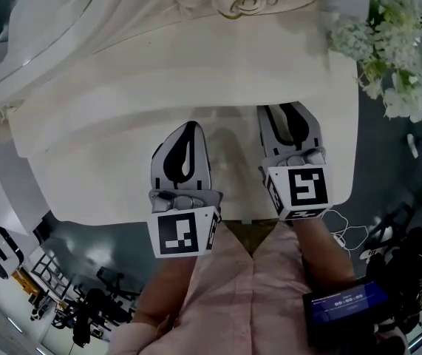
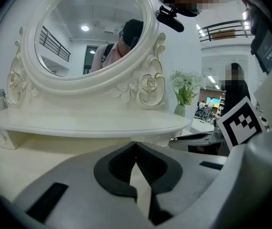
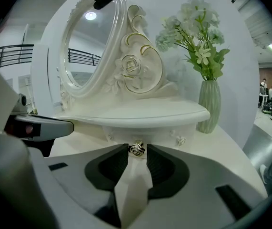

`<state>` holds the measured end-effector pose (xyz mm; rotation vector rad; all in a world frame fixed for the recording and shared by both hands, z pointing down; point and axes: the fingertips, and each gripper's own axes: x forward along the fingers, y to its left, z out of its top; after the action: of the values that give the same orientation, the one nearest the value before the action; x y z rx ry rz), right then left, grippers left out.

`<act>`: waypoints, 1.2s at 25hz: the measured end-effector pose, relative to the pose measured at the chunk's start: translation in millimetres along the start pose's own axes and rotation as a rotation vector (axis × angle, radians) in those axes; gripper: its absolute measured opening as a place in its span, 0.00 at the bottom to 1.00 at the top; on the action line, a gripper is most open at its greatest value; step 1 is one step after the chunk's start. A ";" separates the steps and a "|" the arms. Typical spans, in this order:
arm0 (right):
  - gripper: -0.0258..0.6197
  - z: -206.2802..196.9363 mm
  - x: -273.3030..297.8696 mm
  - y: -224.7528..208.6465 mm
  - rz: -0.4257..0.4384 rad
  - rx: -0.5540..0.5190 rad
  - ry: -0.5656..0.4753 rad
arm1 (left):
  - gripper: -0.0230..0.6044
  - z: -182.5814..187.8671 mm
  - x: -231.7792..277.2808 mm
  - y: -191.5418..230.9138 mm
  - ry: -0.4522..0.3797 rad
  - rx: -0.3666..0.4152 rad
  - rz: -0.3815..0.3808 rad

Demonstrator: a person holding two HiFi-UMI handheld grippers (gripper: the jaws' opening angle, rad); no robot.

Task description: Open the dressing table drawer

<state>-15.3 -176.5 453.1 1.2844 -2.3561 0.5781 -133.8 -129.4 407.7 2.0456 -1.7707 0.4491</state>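
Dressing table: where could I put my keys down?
Bare tabletop lies left of the left gripper, in front of the shelf, and a narrower strip runs right of the right gripper, before the vase. The middle is crowded: both grippers, with the knob between the right one's open jaws.

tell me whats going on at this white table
A person holds a gripper in each hand over a white dressing table. The right gripper has its tongs apart, with the rose-shaped knob of the small drawer lined up between their tips, not yet clamped. The drawer looks shut. The left gripper hovers alongside, tongs closed on nothing.
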 end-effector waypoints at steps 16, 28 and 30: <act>0.20 -1.0 -0.6 2.7 0.004 -0.017 0.015 | 0.07 2.4 -5.7 0.1 -0.008 -0.002 0.019; 0.20 -5.6 -7.3 3.1 0.005 -0.021 0.019 | 0.07 1.8 -7.6 -6.8 -0.012 0.002 0.014; 0.20 -6.6 -8.8 3.5 0.004 -0.022 0.019 | 0.07 1.8 -8.5 -7.8 -0.014 0.003 0.012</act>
<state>-12.9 -165.2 453.4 1.2593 -2.3438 0.5613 -127.4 -122.0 401.4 2.0454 -1.7922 0.4424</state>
